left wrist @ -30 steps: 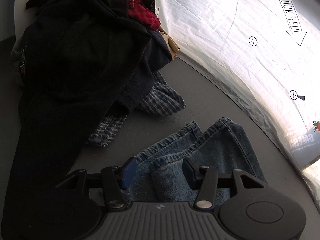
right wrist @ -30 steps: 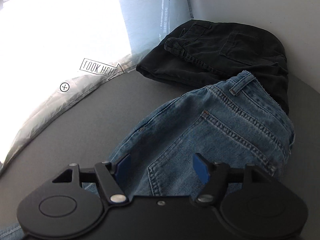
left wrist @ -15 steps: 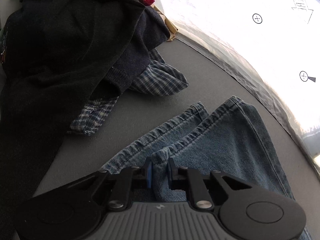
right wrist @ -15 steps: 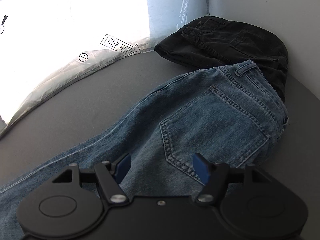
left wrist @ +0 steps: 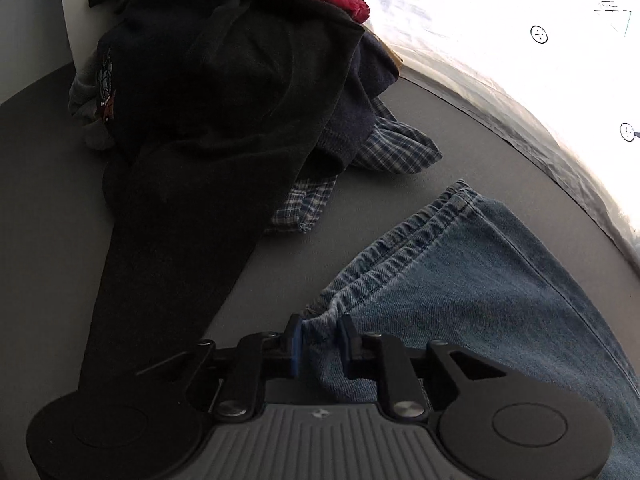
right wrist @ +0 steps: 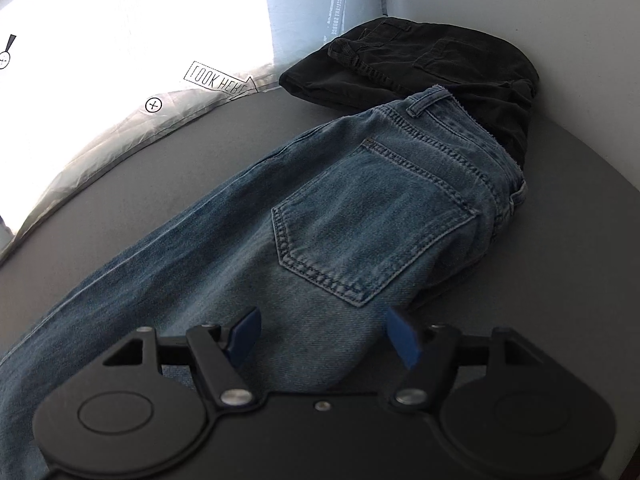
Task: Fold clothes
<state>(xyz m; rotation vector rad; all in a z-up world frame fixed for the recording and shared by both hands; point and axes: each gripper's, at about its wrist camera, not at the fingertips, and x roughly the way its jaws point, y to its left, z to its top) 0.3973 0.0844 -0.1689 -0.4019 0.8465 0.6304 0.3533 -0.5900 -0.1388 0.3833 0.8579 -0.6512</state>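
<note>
Here the blue jeans lie flat across the grey tabletop, folded lengthwise with a back pocket facing up. The left tongs stand at the hem end; their jaws are narrow and opening, with a bunch of the denim cuff between the pads, though whether the pads press on it I cannot tell. The right tongs hover over the thigh just below the pocket, jaws wide and opening, and nothing is gripped. Beyond the right tongs, past the waistband, black trousers lie folded, with the jeans' waistband touching them. Ahead and to the left of the left tongs sits a heap of dark clothes, a checked shirt poking out beneath it, just beside the jeans' hems.
</note>
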